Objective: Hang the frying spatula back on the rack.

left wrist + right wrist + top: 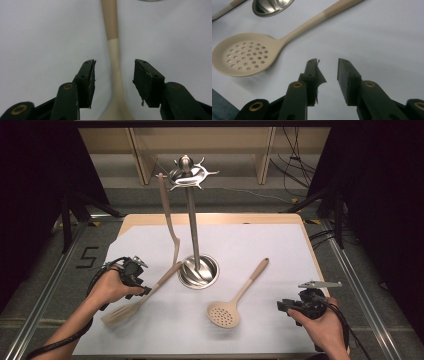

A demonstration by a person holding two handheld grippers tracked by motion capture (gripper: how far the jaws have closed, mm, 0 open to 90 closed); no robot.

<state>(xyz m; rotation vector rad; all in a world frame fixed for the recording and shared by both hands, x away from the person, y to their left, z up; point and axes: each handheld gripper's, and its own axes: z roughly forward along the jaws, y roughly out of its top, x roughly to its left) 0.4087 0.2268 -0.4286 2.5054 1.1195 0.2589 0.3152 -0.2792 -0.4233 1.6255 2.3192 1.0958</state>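
Left gripper [113, 80] straddles the neck of the slotted turner [131, 304] lying flat on the white sheet [280, 245] near the steel utensil stand [192, 220], jaws apart and not yet pressing it, apparently lined up to pinch the handle for hanging. Right gripper [328, 82] waits open and empty beside the skimmer spoon [244, 56].
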